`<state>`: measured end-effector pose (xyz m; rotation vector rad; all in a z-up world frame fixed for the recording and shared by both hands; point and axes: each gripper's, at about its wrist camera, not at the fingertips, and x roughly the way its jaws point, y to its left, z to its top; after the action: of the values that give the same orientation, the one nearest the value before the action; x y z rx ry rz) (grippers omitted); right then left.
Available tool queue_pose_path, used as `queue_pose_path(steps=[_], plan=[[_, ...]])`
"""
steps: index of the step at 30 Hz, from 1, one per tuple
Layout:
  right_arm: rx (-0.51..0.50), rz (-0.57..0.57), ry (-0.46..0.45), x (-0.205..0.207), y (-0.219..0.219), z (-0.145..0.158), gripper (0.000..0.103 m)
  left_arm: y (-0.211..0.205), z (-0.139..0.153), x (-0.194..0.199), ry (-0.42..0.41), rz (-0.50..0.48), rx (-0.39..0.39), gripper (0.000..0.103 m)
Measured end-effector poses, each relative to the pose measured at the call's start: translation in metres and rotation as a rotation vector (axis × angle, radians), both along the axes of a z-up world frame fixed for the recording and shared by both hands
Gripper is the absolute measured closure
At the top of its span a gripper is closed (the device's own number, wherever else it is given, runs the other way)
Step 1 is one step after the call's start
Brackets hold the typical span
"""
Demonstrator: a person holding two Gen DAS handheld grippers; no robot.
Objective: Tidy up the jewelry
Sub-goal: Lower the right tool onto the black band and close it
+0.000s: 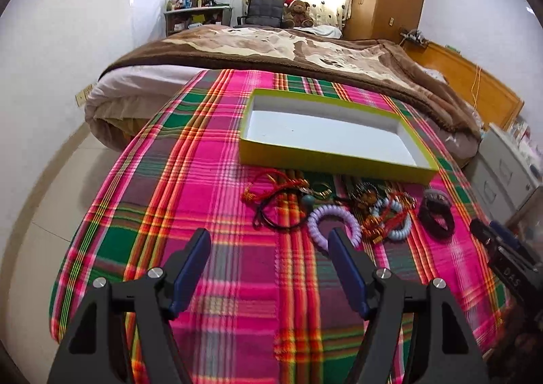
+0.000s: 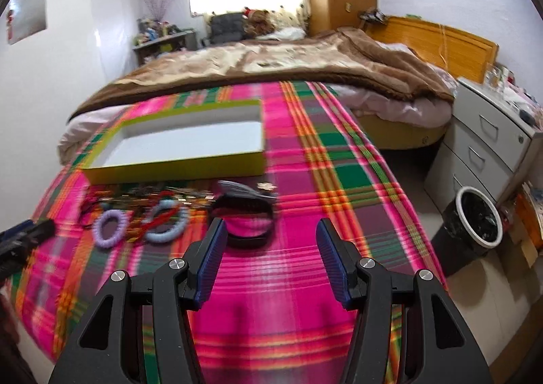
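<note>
Both grippers' fingers spread wide, empty; purple coil bracelet (image 1: 334, 223) touching left gripper (image 1: 269, 236) right fingertip.

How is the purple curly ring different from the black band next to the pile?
The purple spiral coil ring is pale lilac and ridged like a phone cord; the black smooth band is dark and plain. The purple ring lies flat on the plaid cloth, while the black band stands more on its edge. The purple ring sits against the tangled pile, while the black band lies apart at the right end. Both are closed loops, outside the yellow-green box.
</note>
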<state>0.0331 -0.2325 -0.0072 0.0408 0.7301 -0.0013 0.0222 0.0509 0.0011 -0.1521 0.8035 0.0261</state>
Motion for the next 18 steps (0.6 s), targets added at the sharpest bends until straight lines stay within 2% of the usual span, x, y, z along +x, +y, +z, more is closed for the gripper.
queue_pose_path(steps=[6, 10, 15, 16, 17, 18], plan=[[0.042, 0.0, 0.088, 0.027, -0.016, -0.015, 0.048, 0.026, -0.005, 0.013, 0.028, 0.008, -0.054, 0.03], [0.062, 0.03, 0.129, 0.04, -0.016, -0.022, 0.048, 0.036, -0.011, 0.018, 0.061, 0.011, -0.064, 0.03], [0.062, 0.085, 0.144, 0.047, -0.008, -0.028, 0.048, 0.049, -0.018, 0.021, 0.081, -0.003, -0.128, 0.03], [0.059, 0.094, 0.144, 0.047, -0.007, -0.029, 0.053, 0.049, -0.017, 0.021, 0.079, -0.003, -0.122, 0.03], [0.067, 0.102, 0.146, 0.048, -0.007, -0.029, 0.066, 0.049, -0.017, 0.022, 0.074, -0.005, -0.116, 0.03], [0.076, 0.105, 0.157, 0.05, -0.008, -0.032, 0.072, 0.049, -0.016, 0.023, 0.071, -0.009, -0.117, 0.03]])
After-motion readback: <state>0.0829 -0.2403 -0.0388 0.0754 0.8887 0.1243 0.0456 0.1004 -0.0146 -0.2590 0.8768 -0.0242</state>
